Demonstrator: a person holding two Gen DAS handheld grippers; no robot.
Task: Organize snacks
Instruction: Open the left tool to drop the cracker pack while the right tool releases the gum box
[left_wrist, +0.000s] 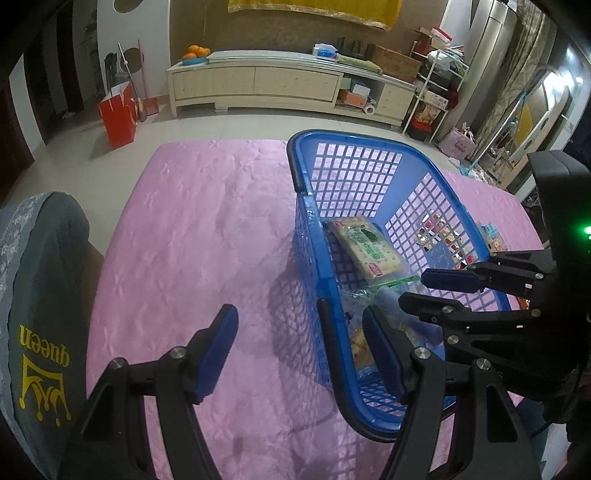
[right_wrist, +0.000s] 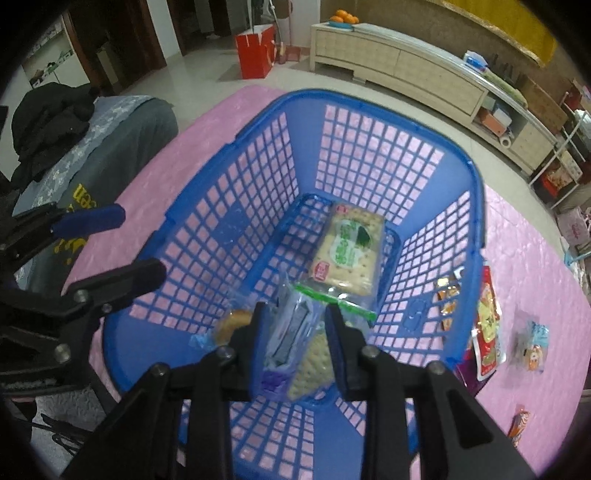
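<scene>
Spreading under everything, the pink quilted bench cover (left_wrist: 207, 236) carries the blue plastic lattice basket (right_wrist: 369, 155). Ahead of the right gripper (right_wrist: 295, 343) inside it lies a green-labelled cracker packet (right_wrist: 349, 251). That gripper clamps a clear zip bag of snacks (right_wrist: 295, 332); the left gripper (left_wrist: 299, 354) gapes wide, straddling the basket's near wall.

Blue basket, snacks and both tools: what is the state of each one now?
Blue basket: upright on the pink cloth.
Green-label cracker pack: lying flat inside the basket.
Right tool: holding a clear snack bag over the basket.
Left tool: open, empty.
</scene>
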